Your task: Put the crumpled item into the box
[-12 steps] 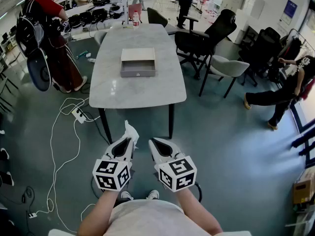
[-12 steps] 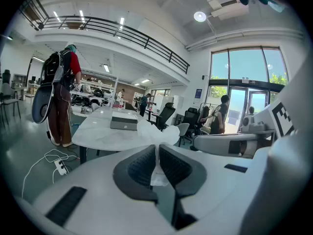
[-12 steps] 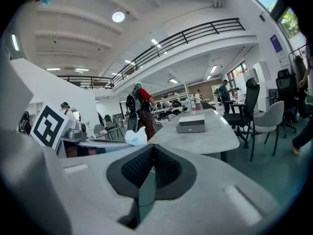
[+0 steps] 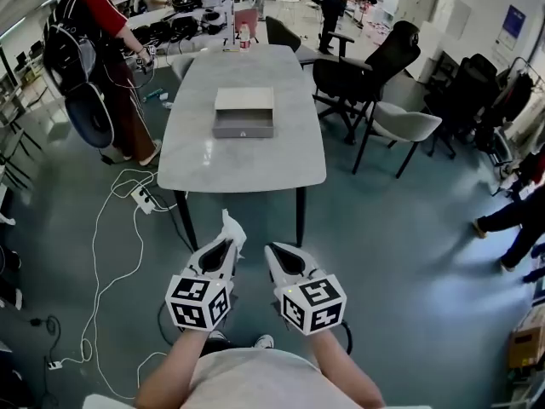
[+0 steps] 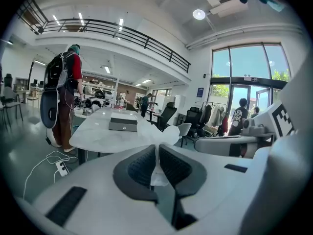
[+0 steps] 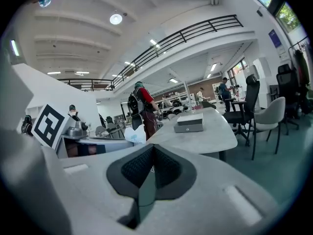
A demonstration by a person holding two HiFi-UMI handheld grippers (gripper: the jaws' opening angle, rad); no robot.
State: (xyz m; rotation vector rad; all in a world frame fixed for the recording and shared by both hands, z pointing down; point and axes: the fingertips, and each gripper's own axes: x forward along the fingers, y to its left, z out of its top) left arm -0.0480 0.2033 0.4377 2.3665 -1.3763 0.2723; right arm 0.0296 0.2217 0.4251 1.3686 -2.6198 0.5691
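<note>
The left claw (image 4: 225,242) is clenched on the crumpled item (image 4: 230,226), a white wad of thin paper that is pinched between the ribbed pads and fans out past the tips; in the left gripper view the crumpled item (image 5: 160,137) stands upright in the narrow slit of the left claw (image 5: 157,154). The right claw (image 4: 272,251) hangs just beside it at lower centre, its jaws pressed together on nothing, as the right gripper view of the right claw (image 6: 152,155) shows. Both are held over teal floor (image 4: 400,254), well short of the desk (image 4: 238,164), whose rounded near edge lies above them in the frame. The box (image 4: 243,112), shallow and grey with a pale top, sits at the middle of the desk, well in from the long edges on both sides. A white cable (image 4: 106,271) and a power strip (image 4: 139,199) lie on the floor at the desk's lower-left corner. A person with a backpack (image 4: 94,58) stands beside the desk's left edge at upper left. 2 chairs crowd the right edge: a black office chair (image 4: 370,66) and a grey chair (image 4: 400,126). A broad stretch of floor shows at lower right.
</note>
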